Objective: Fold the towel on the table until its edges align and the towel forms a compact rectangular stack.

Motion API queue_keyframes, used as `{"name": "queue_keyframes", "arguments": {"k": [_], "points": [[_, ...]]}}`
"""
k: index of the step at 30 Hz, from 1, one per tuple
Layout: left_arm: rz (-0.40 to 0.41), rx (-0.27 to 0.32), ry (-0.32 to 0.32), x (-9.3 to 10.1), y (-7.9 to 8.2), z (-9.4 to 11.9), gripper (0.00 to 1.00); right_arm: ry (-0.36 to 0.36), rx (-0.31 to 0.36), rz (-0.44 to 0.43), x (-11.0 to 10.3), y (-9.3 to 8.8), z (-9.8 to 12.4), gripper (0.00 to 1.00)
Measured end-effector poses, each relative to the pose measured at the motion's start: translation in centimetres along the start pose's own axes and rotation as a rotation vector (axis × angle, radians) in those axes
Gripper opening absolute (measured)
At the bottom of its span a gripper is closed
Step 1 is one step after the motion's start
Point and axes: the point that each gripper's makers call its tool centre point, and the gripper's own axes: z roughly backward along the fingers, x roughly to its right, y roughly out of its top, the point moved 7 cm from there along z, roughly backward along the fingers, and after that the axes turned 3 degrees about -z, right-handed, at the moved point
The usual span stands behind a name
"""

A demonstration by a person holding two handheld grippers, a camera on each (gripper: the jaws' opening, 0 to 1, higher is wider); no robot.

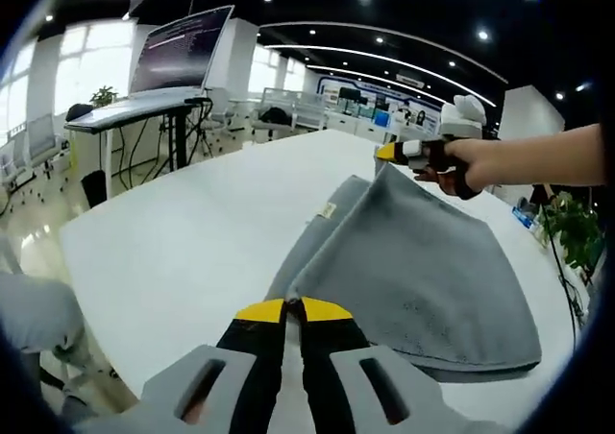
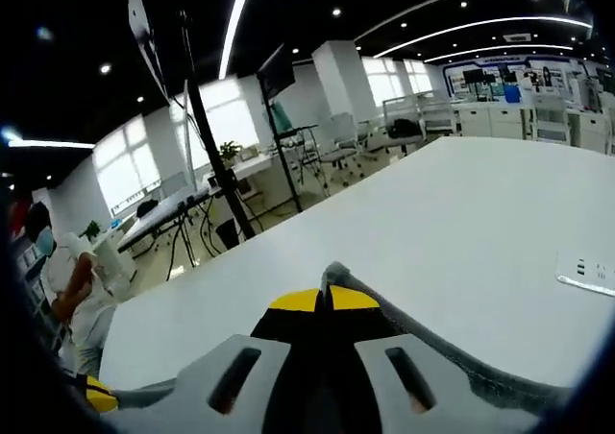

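A grey towel lies half lifted over the white table, folded over itself with a small label at its far edge. My left gripper is shut on the towel's near corner at the bottom of the left gripper view. Farther off, at the upper right of that view, the right gripper in a person's hand pinches the opposite corner and holds it up. In the right gripper view my right gripper is shut on a grey towel corner, and the towel's edge trails off to the lower right.
A white power strip lies flat on the table at the right. Desks with a monitor stand beyond the table's far left edge. A person stands past the table's left side. A potted plant is at the right.
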Motion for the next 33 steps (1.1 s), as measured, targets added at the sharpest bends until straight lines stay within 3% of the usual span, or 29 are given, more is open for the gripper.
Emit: {"name": "queue_keyframes", "arguments": {"k": [6, 16, 18, 19, 21, 27, 29, 31, 33], "points": [[-0.017, -0.011, 0.025, -0.9, -0.4, -0.6, 0.1, 0.026, -0.004, 0.066, 0.0, 0.1, -0.1, 0.02], [-0.061, -0.014, 0.005, -2.0, 0.5, -1.9, 0.21, 0.042, 0.008, 0.088, 0.4, 0.2, 1.4, 0.29], [-0.072, -0.02, -0.005, -2.2, 0.6, -2.1, 0.23, 0.024, -0.015, 0.117, 1.0, 0.0, 1.8, 0.3], [-0.075, -0.026, -0.018, -2.0, 0.7, -2.1, 0.23, 0.008, -0.054, 0.183, 1.5, -0.4, 2.4, 0.3], [-0.08, -0.035, -0.043, -2.0, 0.8, -2.2, 0.25, -0.022, -0.107, 0.234, 2.2, -1.0, 3.3, 0.31], [-0.13, -0.052, -0.08, -1.6, 1.2, -1.8, 0.26, -0.056, -0.148, 0.218, 4.3, -2.2, 5.8, 0.35], [-0.137, -0.025, -0.093, -1.7, 1.4, -1.6, 0.28, -0.079, -0.167, 0.213, 5.2, -2.4, 6.4, 0.39], [-0.145, -0.021, -0.118, -1.6, 1.4, -1.5, 0.32, -0.125, -0.19, 0.218, 6.0, -2.9, 8.0, 0.49], [-0.157, -0.024, -0.134, -1.4, 1.4, -1.5, 0.4, -0.153, -0.203, 0.209, 6.7, -3.2, 9.4, 0.51]]}}
